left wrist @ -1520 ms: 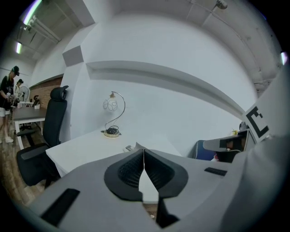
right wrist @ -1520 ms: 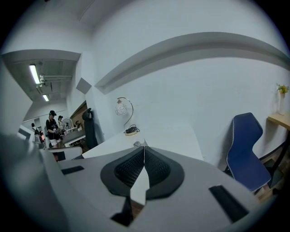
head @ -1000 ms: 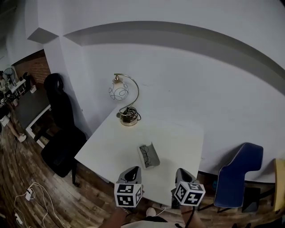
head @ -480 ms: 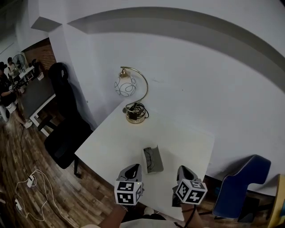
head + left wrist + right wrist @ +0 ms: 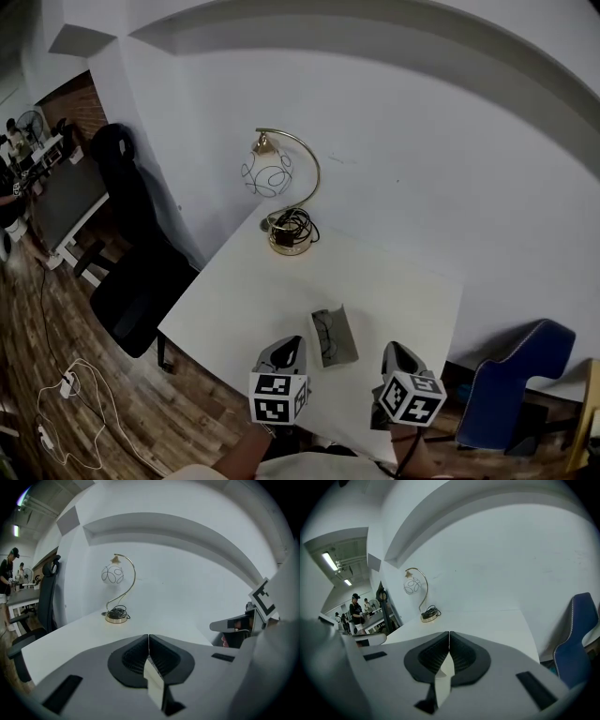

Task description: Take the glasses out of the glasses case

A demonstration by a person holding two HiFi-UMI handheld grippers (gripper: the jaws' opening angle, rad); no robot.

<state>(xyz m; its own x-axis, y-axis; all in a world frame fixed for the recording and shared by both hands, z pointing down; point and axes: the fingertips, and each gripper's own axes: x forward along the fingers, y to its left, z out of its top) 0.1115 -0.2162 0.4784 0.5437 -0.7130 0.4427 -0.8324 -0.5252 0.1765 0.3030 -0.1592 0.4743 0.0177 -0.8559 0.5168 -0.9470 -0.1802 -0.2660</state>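
Note:
An open grey glasses case (image 5: pixel 335 336) lies on the white table (image 5: pixel 262 291) near its front edge, and dark glasses (image 5: pixel 323 332) show inside it. My left gripper (image 5: pixel 287 353) hovers just left of the case, jaws shut and empty. At the case's right, my right gripper (image 5: pixel 394 357) is also shut with nothing in it. In both gripper views the jaws meet in a closed seam, left gripper (image 5: pixel 148 641) and right gripper (image 5: pixel 449 639), and the case is hidden below them.
A gold desk lamp (image 5: pixel 281 187) with a glass globe and a coiled cord stands at the table's far left corner. A black office chair (image 5: pixel 131 272) is left of the table, a blue chair (image 5: pixel 511 380) right. Cables lie on the wood floor (image 5: pixel 66 403).
The head view has shifted, so the table, lamp and case sit further right and lower in frame. Both grippers stay shut at the front edge, flanking the case.

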